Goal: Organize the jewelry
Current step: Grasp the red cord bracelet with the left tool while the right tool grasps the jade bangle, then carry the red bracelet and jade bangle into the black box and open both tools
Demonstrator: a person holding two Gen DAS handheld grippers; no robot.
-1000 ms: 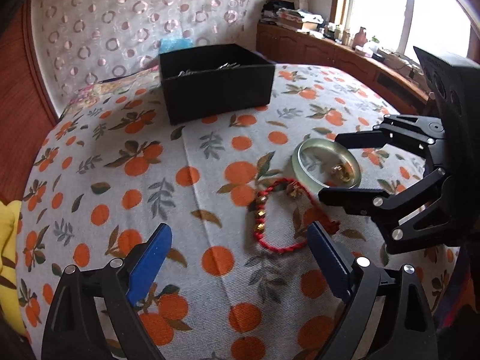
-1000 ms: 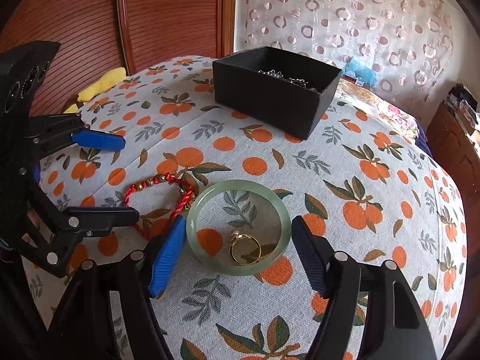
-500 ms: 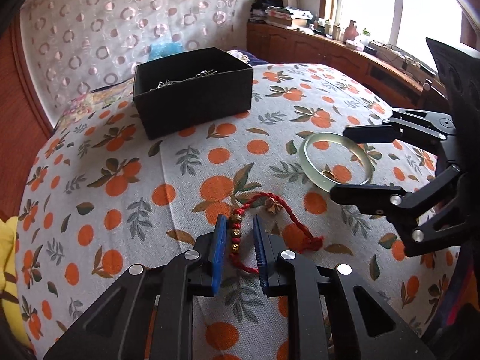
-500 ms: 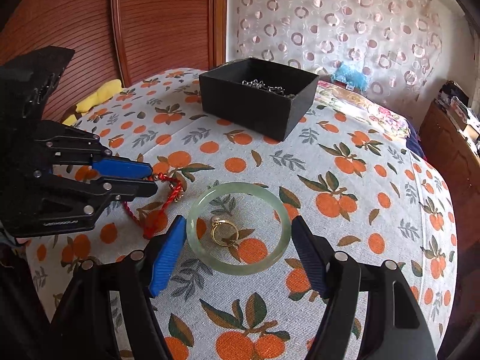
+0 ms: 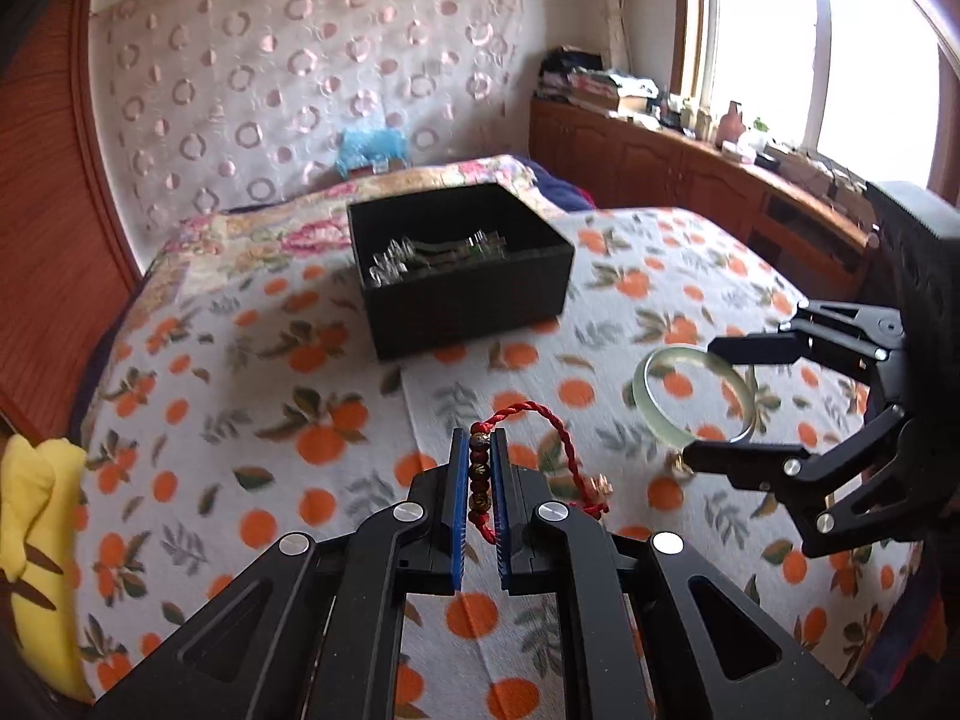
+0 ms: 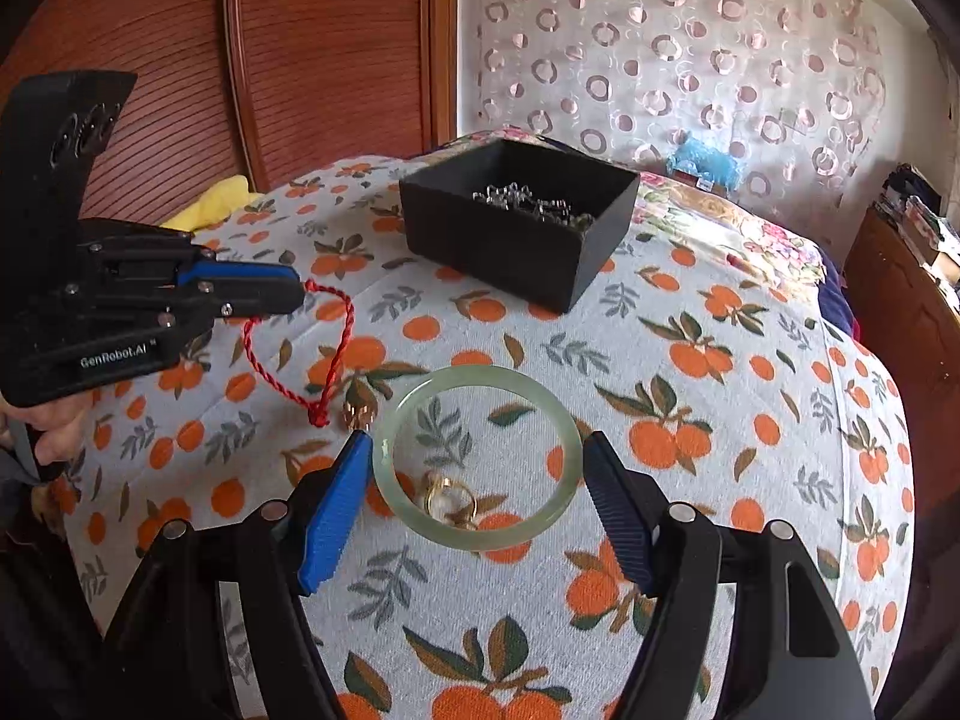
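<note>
Our left tongs [image 5: 478, 474] pinched the red bracelet [image 5: 543, 456]; the box [image 5: 459, 267] lay above, frame centre. Right tongs [image 6: 474, 492] stood open around the bangle [image 6: 477, 459].

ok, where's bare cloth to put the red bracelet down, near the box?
Free: the cloth left of the black box, toward the yellow cushion, and between box and jade bangle. Crowded: around the bangle, with the gold ring inside and the right tool straddling it.

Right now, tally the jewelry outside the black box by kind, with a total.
Red cord bracelet, held in the left gripper: 1
Green jade bangle, on the cloth between the open right gripper fingers: 1
Gold ring, inside the bangle: 1
Total: 3
</note>
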